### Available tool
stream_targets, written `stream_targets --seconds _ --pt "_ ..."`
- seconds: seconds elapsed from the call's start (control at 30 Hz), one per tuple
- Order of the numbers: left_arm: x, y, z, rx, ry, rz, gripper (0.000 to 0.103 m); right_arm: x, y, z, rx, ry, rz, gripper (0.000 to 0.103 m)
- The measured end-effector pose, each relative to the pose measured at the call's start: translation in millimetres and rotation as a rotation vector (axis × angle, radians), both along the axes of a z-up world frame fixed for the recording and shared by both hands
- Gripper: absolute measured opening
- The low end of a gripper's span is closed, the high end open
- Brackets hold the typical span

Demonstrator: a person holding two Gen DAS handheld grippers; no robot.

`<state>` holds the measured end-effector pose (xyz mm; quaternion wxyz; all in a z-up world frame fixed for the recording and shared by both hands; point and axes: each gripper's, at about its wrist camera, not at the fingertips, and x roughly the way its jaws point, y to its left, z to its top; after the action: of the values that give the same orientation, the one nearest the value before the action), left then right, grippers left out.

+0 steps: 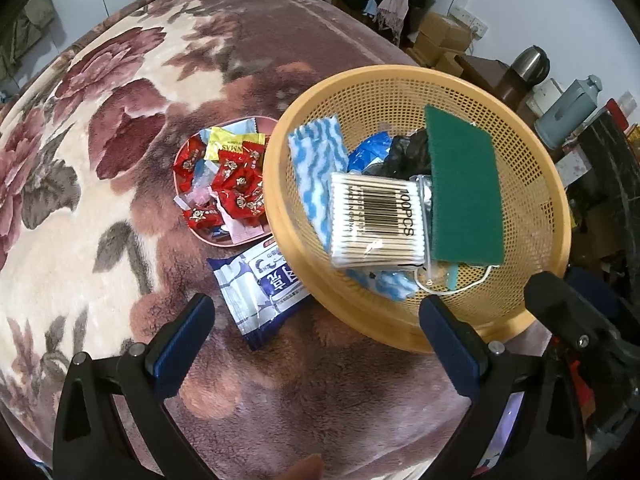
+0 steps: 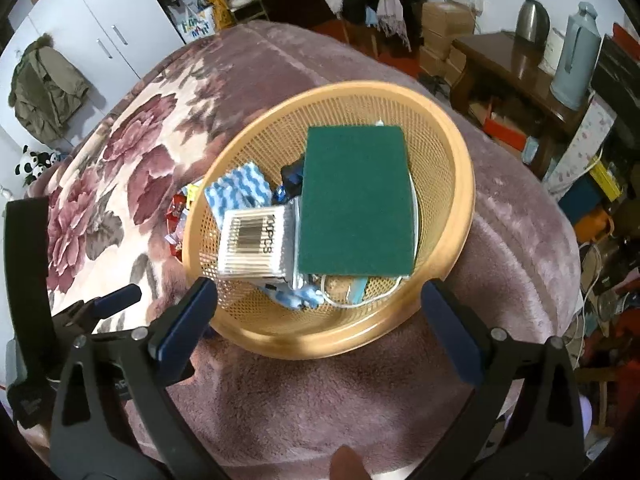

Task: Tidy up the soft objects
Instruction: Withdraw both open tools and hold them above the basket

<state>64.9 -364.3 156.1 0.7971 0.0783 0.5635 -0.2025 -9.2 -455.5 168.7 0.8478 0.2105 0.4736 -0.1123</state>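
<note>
both grippers, left [image 1: 316, 312] and right [image 2: 318, 300], spread wide, empty, above the bed [image 1: 120, 208]. orange mesh basket [image 2: 448, 152] near the bed's right edge, collecting softs: green scouring pad [image 2: 356, 200] topmost, leaning over cotton swab pack [image 2: 254, 240]. wet-wipe packet [image 1: 256, 288] outside, tucked under the rim, probably next.

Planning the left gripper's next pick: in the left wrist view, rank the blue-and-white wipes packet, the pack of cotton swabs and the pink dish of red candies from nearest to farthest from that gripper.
1. Blue-and-white wipes packet: on the blanket, just ahead of the left gripper.
2. Pack of cotton swabs: inside the orange basket, ahead right.
3. Pink dish of red candies: farther ahead, left of the basket.
</note>
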Motion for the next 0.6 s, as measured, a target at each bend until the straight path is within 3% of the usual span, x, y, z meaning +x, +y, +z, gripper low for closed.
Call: stream_targets --seconds 0.1,0.3,0.6 --pt "0.0 0.7 -1.7 0.003 -0.003 0.005 0.102 0.3 -0.9 -3.1 0.020 0.024 -0.013 0.102" --pt "-0.2 8.4 -2.0 -0.008 -0.029 0.029 0.101 -5.4 3.2 -0.2 -0.088 0.032 -0.053 0.102" --pt "2.9 24.6 -4.9 -0.009 -0.038 0.051 0.101 -0.9 5.0 -2.1 -0.061 0.029 -0.046 0.102"
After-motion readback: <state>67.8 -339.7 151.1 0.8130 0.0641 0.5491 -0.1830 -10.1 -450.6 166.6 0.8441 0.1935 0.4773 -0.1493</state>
